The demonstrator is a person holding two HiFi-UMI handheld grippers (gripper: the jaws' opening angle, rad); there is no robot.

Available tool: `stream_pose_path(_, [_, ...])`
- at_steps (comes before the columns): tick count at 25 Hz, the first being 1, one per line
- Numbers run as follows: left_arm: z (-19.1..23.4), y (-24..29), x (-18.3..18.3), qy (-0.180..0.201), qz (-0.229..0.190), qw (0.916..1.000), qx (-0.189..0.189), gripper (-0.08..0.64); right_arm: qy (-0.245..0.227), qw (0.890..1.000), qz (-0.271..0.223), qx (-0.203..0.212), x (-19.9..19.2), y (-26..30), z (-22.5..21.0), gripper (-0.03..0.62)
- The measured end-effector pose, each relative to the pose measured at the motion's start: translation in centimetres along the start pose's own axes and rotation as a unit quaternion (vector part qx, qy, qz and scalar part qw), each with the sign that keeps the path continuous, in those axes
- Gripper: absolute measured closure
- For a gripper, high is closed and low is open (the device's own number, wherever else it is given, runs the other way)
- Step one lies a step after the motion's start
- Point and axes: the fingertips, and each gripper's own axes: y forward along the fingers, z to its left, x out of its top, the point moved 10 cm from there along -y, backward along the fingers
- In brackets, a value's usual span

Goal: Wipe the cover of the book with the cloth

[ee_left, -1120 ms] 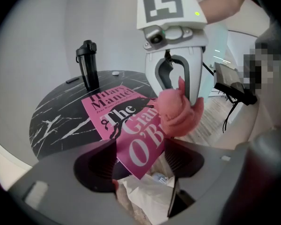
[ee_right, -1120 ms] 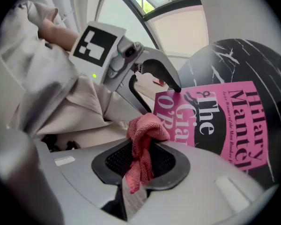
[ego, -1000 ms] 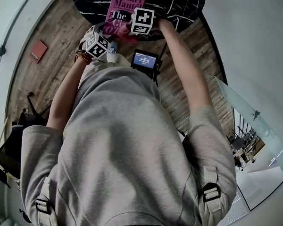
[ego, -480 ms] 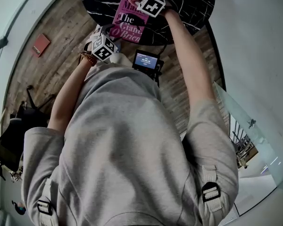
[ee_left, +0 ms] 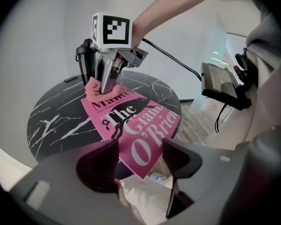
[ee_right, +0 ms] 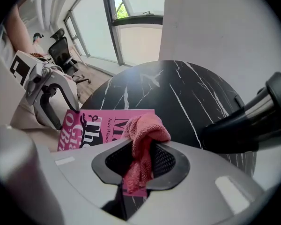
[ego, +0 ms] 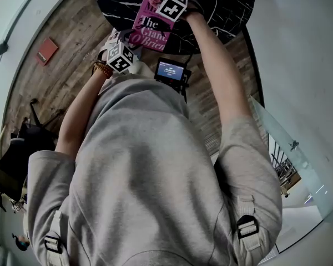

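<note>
Right gripper [ee_right: 140, 159]: jaws clenched on the pink terry cloth [ee_right: 145, 128]. The wad is bunched ahead of the tips and sits on the far, author-name end of the glossy magenta paperback book [ee_left: 138, 128].

Key relation: in the head view the rest of the cover runs from the cloth toward 6–7 o'clock, back at you. In the right gripper view it stretches off to 9 o'clock. The long axis is close to 12-to-6 in the head view, tipped slightly, so I'd pull the stroke along it toward you, not across.

Left gripper [ee_left: 138, 159]: jaws released, just been closing a little, nothing pressed between them. The book's near corner shows just beyond the tips at 12 o'clock, so your left is the nearer hand to that end. That corner looks to sit at or past the edge of the round black white-veined marble tabletop [ee_left: 51, 121].

Materials: the cloth is soft, limp looped pile. The cover is flat, thin and slick, and the stone is polished, so expect the book to slide under drag. Pin that corner if it does.

Black cylindrical travel mug [ee_left: 84, 60] stands just beyond the cloth.
</note>
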Motion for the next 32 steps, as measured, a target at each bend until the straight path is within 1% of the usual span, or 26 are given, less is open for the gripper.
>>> stream_pose_path(2, [0.0, 0.0, 0.0, 0.005, 0.004, 1.0, -0.005, 0.272, -0.01, 1.0, 0.006, 0.002, 0.1, 0.1, 0.6, 0.488])
stream_pose_path(6, [0.1, 0.1, 0.0, 0.01, 0.004, 0.9999, -0.007, 0.273, -0.015, 1.0, 0.01, 0.003, 0.2, 0.3, 1.2, 0.489])
stream_pose_path(10, [0.1, 0.1, 0.0, 0.008, 0.003, 0.9999, -0.007, 0.273, -0.017, 1.0, 0.014, 0.012, 0.3, 0.4, 1.9, 0.489])
stream_pose_path(20, [0.1, 0.0, 0.1, -0.001, 0.004, 0.9999, -0.012, 0.268, -0.02, 1.0, 0.009, 0.014, 0.3, 0.4, 3.8, 0.491])
stream_pose_path(23, [0.0, -0.1, 0.3, 0.001, 0.017, 0.9997, -0.018, 0.258, -0.026, 0.999, 0.011, 0.017, 0.3, 0.3, 4.3, 0.49])
stream_pose_path(25, [-0.3, -0.2, 0.3, 0.007, 0.024, 0.9996, -0.012, 0.257, -0.03, 0.999, 0.013, 0.02, 0.3, 0.3, 4.7, 0.489])
stream_pose_path(28, [-0.7, -0.1, 0.1, 0.01, 0.018, 0.9998, 0.004, 0.256, -0.03, 0.999, 0.013, 0.019, 0.2, 0.3, 5.0, 0.49])
stream_pose_path(32, [-0.8, 0.0, -0.1, 0.012, 0.012, 0.9998, 0.009, 0.255, -0.031, 0.999, 0.011, 0.02, 0.2, 0.4, 5.4, 0.489])
